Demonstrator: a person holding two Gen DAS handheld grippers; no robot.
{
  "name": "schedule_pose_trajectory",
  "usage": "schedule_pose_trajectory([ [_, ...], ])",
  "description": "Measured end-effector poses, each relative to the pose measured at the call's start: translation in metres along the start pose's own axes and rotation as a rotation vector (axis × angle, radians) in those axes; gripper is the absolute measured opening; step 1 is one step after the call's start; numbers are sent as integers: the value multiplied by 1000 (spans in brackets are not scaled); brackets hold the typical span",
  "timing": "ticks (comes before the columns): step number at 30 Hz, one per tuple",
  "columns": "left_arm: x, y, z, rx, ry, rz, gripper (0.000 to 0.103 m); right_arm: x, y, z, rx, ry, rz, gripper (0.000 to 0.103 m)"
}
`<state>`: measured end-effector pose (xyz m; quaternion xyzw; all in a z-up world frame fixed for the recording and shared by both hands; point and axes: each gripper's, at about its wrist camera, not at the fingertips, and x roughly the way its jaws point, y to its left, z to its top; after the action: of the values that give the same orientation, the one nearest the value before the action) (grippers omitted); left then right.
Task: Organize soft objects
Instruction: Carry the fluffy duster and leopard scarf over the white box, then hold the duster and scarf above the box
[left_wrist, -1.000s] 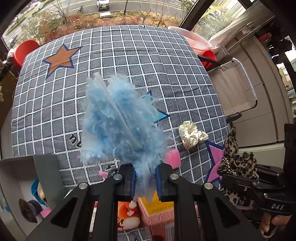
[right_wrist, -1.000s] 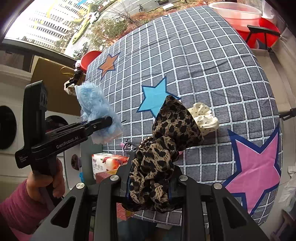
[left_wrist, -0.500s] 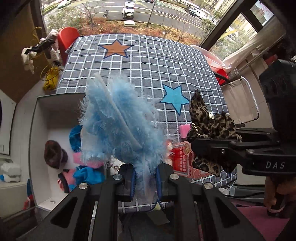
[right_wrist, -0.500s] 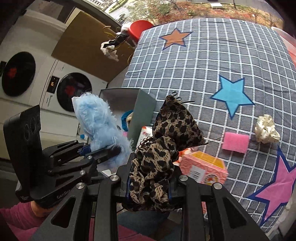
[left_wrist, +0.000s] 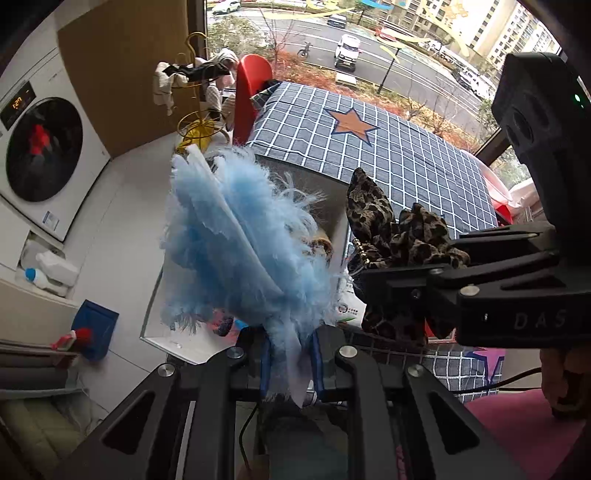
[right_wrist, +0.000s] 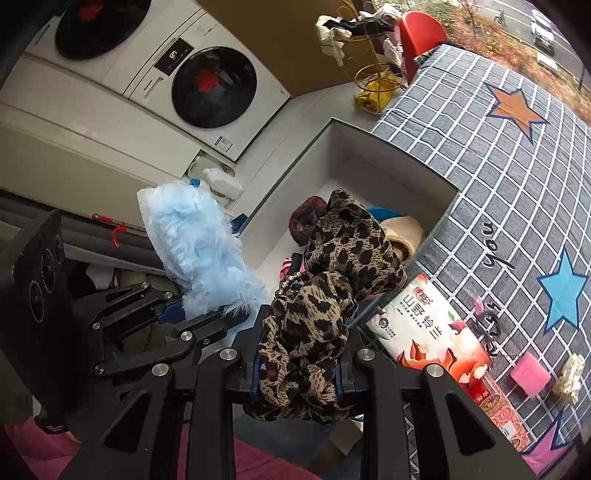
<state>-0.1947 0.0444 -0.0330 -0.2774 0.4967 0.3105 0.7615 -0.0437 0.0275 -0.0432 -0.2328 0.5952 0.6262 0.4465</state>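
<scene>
My left gripper (left_wrist: 288, 354) is shut on a fluffy light-blue soft item (left_wrist: 236, 243), which fans out ahead of the fingers. My right gripper (right_wrist: 299, 373) is shut on a leopard-print scrunchie (right_wrist: 332, 280). In the right wrist view the left gripper (right_wrist: 207, 314) hangs just to the left with its blue fluff (right_wrist: 192, 243). Both hover over the near end of an open white box (right_wrist: 388, 155) beside the table. In the box lie a dark red scrunchie (right_wrist: 306, 221), a blue item (right_wrist: 384, 213) and a beige one (right_wrist: 404, 232). The leopard scrunchie (left_wrist: 391, 229) also shows in the left wrist view.
The checked star cloth (right_wrist: 498, 166) covers the table to the right. On it lie a tissue pack (right_wrist: 432, 332), a black clip (right_wrist: 487, 323), a pink sponge (right_wrist: 530, 373) and a white dotted scrunchie (right_wrist: 570, 373). Washing machines (right_wrist: 214, 88) stand at the left, detergent bottles (left_wrist: 51, 269) below them.
Both grippers have swung left from above the table to above the white box, rolling as they went. Each keeps its hold on its soft item.
</scene>
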Motion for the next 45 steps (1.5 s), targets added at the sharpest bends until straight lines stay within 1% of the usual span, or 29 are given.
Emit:
schedule_pose_trajectory([
  [6,-12,19,-9,-54,-31,49,19,20,22,8,-64,61,0,28],
  [9,-16,27,-14,-78,-31,67,19,29,28,13,-80,86,7,28],
  [14,-20,35,-18,-103,-34,89,19,40,35,20,-104,104,16,28],
  [18,-20,37,-18,-103,-26,105,19,46,37,23,-112,120,19,28],
  [23,-19,38,-17,-110,-28,108,19,48,36,25,-111,124,16,28],
  [28,-15,34,-17,-101,-8,104,19,50,32,24,-96,134,20,28],
  [45,-16,33,-18,-100,-6,117,19,52,30,24,-94,136,24,28],
])
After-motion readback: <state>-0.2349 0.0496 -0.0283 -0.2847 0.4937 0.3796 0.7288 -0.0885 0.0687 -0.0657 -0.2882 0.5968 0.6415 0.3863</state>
